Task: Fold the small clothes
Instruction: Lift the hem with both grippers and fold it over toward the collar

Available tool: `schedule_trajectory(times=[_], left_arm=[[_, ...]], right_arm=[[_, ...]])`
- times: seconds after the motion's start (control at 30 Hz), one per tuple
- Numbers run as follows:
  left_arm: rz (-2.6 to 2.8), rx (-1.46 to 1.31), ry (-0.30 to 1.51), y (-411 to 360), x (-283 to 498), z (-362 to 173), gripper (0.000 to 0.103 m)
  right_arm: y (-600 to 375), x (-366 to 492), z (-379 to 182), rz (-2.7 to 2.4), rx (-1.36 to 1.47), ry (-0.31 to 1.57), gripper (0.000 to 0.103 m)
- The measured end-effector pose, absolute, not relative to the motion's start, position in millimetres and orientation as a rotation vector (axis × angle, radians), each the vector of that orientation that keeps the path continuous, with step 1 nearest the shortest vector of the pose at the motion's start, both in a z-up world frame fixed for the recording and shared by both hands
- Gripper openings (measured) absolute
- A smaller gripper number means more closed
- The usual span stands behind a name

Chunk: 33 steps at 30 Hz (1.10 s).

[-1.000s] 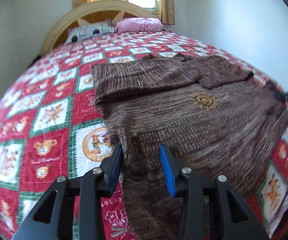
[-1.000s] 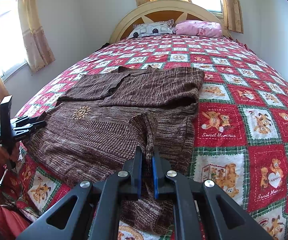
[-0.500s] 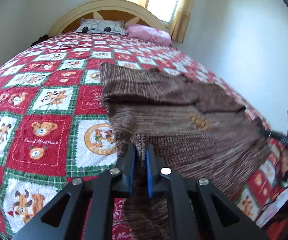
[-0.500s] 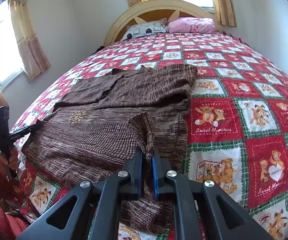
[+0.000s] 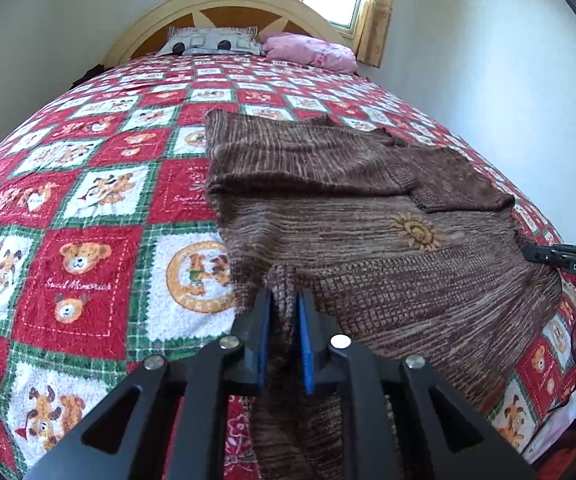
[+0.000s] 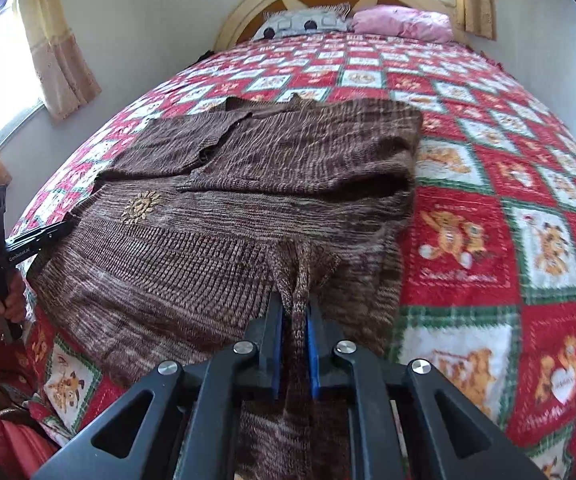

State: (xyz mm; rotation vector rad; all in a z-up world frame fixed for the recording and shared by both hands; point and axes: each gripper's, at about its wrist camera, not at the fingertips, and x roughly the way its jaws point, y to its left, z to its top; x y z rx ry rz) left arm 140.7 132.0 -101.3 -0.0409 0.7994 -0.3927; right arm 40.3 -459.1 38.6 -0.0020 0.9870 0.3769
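A brown knit sweater (image 5: 367,208) with a sun emblem (image 5: 415,232) lies flat on the quilt, sleeves folded across its chest. My left gripper (image 5: 284,320) pinches a raised ridge of the near hem between its blue pads, and its jaws are opening. In the right wrist view the sweater (image 6: 248,184) has another hem ridge between the pads of my right gripper (image 6: 293,320), whose jaws are opening too. The right gripper (image 5: 527,254) shows in the left wrist view at the sweater's side edge. The left gripper (image 6: 68,227) shows the same way in the right wrist view.
The bed is covered by a red, green and white teddy-bear quilt (image 5: 88,264). A grey pillow (image 6: 303,24) and a pink pillow (image 6: 403,22) lie by the curved headboard (image 5: 228,4). Curtained windows (image 6: 60,52) and white walls flank the bed. A hand (image 6: 6,300) holds the far gripper's handle.
The left gripper's jaws, wide apart a second ago, have closed on the hem ridge, and its view has rolled. The right gripper moved nearer the sweater, its pads now slightly further apart.
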Motion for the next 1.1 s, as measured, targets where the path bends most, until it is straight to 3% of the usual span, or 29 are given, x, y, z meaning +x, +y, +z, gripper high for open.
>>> schedule_trajectory(times=[0.07,0.13,0.37,0.63,1.1], left_arm=[[-0.385,-0.028,0.800,130,139,-100,0.015],[-0.385,-0.023,0.801,129,138,-97,0.011],[-0.413,-0.048,0.730,132,134,-58,0.010],[-0.369,-0.100,0.657,132,178,-22,0.010],[-0.260,-0.184,0.674,114,300,-24,0.010]], right_arm=[[-456,39,40,0.383,-0.030,0.977,0.019],[-453,36,43,0.376,-0.069,0.958,0.007],[-458,25,93,0.401,-0.070,0.786,0.007],[-455,69,134,0.351,-0.103,0.666,0.007],[-446,193,125,0.217,-0.183,0.598,0.007]])
